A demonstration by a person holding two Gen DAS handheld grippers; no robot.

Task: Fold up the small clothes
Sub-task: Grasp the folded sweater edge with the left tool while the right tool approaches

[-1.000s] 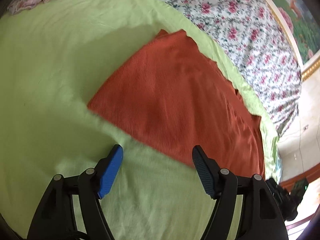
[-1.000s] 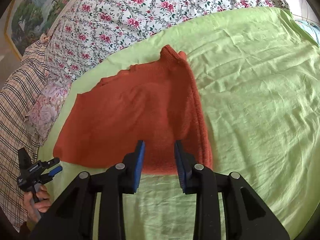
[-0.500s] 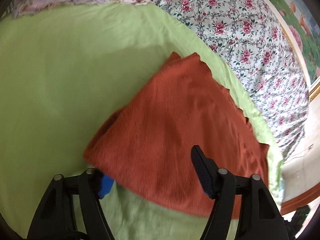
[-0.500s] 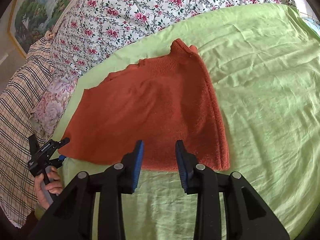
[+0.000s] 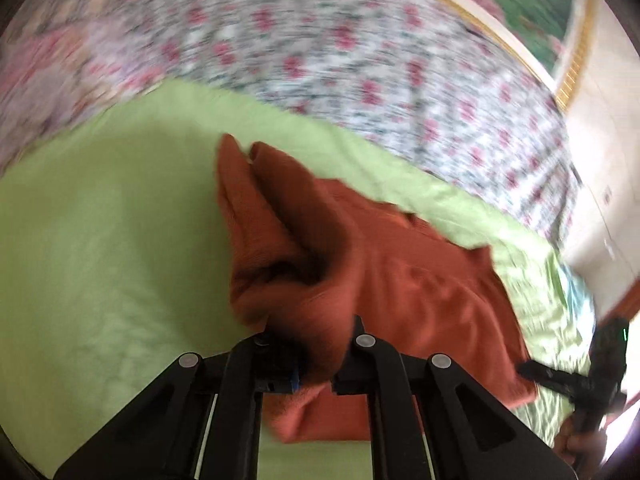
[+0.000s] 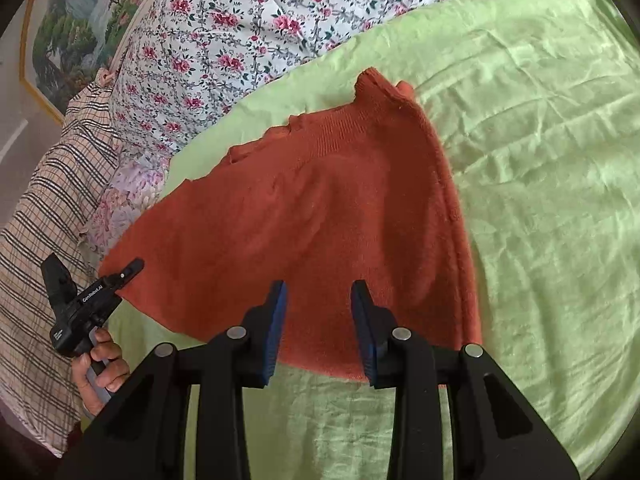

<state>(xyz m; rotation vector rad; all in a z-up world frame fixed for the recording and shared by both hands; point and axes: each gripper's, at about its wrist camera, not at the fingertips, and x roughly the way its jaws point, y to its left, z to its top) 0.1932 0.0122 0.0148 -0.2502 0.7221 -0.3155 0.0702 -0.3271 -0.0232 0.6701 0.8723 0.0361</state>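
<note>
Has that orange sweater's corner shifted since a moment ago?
Yes. In the left wrist view, the left claw has shut on the orange sweater and lifted its near corner off the green sheet, bunching it up.

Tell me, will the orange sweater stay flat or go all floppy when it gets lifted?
Probably floppy: where the left gripper pinches the orange sweater, the knit bunches and droops in soft folds. It likely won't slip free, since its fuzzy surface looks grippy. It seems light, lying thin on the green sheet.
</note>
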